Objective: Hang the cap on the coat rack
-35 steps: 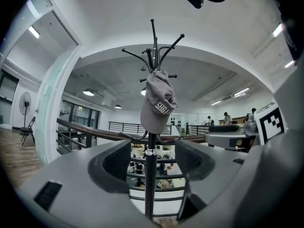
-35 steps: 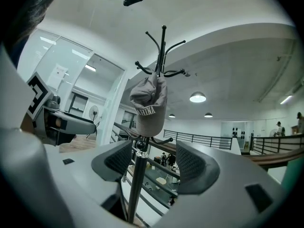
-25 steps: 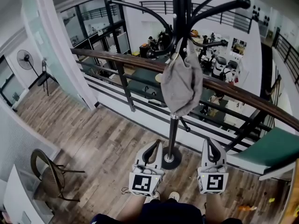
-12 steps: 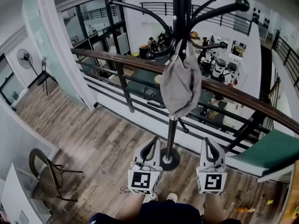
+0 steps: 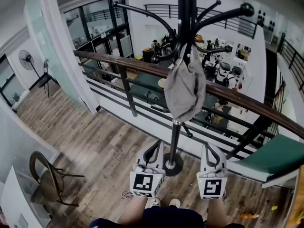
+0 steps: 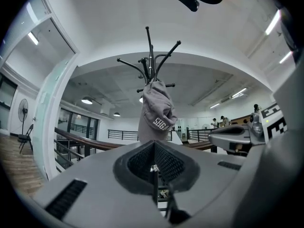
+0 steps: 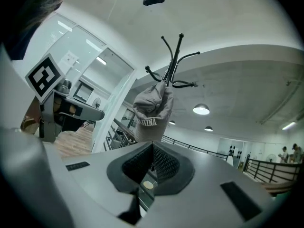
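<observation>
The grey fabric cap (image 5: 184, 91) is hung on the black metal coat rack (image 5: 185, 13); the jaws of the left gripper (image 5: 156, 146) and right gripper (image 5: 207, 147) are closed, empty.

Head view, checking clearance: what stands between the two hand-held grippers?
The coat rack's pole and round base stand there, as the head view shows.

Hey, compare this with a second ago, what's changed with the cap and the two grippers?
Very little. The right gripper seems to have rolled slightly, so its marker cube sits a bit more askew. Nothing was taken hold of or let go. The cap still hangs on the coat rack, and the left gripper stays low beside the right one, both shut and empty.
</observation>
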A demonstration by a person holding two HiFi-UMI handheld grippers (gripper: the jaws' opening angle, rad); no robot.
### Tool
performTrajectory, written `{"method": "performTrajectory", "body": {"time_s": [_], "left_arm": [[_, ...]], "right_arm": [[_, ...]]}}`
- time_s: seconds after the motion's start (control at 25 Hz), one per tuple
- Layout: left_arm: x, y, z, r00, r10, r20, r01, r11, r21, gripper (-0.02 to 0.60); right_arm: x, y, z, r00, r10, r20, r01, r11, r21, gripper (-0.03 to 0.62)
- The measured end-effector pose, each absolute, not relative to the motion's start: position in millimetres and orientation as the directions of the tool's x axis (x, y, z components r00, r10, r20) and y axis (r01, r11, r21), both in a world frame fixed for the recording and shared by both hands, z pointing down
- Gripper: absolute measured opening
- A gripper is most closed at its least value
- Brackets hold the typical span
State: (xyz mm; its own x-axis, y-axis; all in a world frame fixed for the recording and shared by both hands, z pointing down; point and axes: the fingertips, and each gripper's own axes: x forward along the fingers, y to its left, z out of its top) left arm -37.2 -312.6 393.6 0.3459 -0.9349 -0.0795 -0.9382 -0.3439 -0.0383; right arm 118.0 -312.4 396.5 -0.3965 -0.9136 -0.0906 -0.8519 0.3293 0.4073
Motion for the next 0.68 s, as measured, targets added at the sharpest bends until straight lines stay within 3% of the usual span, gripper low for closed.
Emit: {"method": "performTrajectory", "body": {"time_s": [0.68], "left_arm": [[-39.9, -312.1, 395.1, 0.354, -0.930, -0.099, -0.935, -0.353, -0.030, 0.003]], "right_arm": [[118.2, -312.7, 391.7, -0.384, -0.918, -0.099, -0.877, 0.330, 0.348, 0.008]]}}
